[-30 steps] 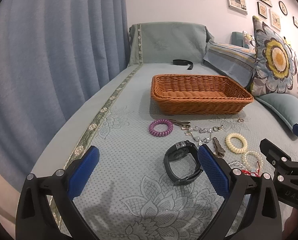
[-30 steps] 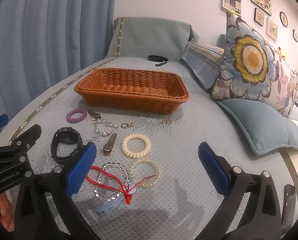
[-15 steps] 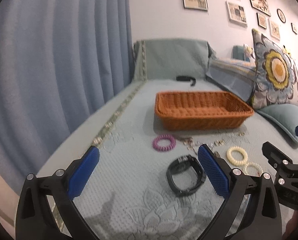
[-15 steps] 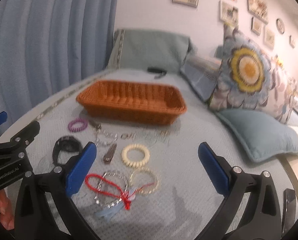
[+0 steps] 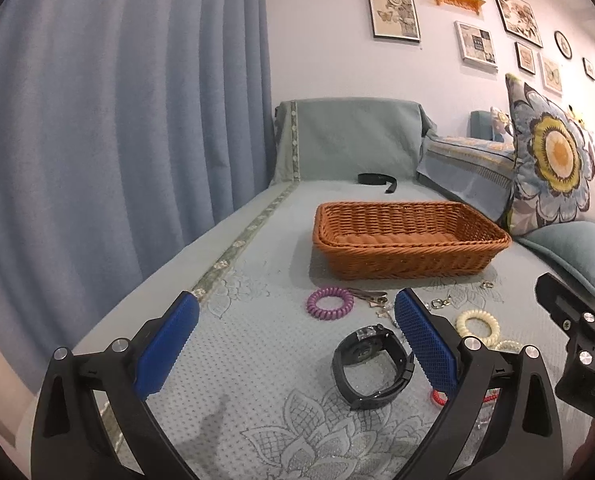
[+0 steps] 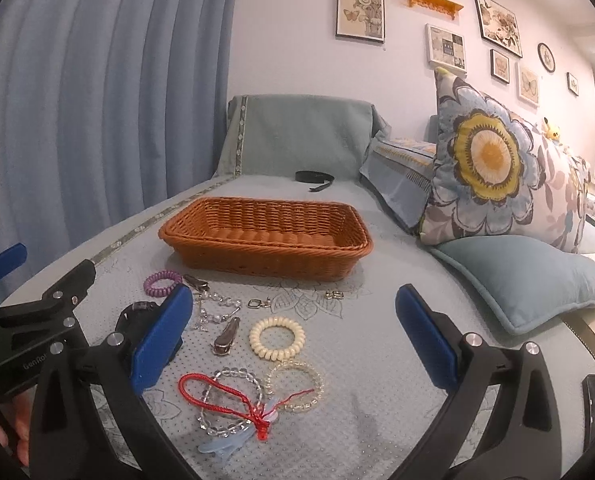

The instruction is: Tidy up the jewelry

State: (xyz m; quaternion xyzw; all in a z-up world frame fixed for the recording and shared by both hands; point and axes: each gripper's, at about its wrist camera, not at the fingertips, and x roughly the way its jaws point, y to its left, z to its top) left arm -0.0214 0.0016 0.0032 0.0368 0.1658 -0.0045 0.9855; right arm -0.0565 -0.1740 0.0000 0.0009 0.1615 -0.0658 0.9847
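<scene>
An empty brown wicker basket [image 5: 411, 240] [image 6: 267, 242] stands on the blue-green bed cover. In front of it lie a purple spiral tie [image 5: 330, 303] [image 6: 162, 283], a black watch [image 5: 371, 366], a cream spiral tie [image 6: 277, 337] [image 5: 478, 323], a beaded chain [image 6: 217, 306], a brown clip [image 6: 227, 336], a clear bead bracelet [image 6: 233, 404], a yellow bead bracelet [image 6: 295, 384] and a red cord [image 6: 225, 400]. My left gripper [image 5: 297, 340] is open and empty above the cover, left of the watch. My right gripper [image 6: 293, 340] is open and empty above the bracelets.
Blue curtains [image 5: 117, 120] hang on the left. A flowered cushion [image 6: 493, 172] and a plain blue cushion [image 6: 529, 276] lie on the right. A black strap [image 6: 315, 178] lies at the far end by the covered headrest [image 6: 297, 136].
Both cameras have tilted up, so the wall and pictures show more and the jewelry sits lower in frame. Both grippers stay open. Nothing on the cover has moved.
</scene>
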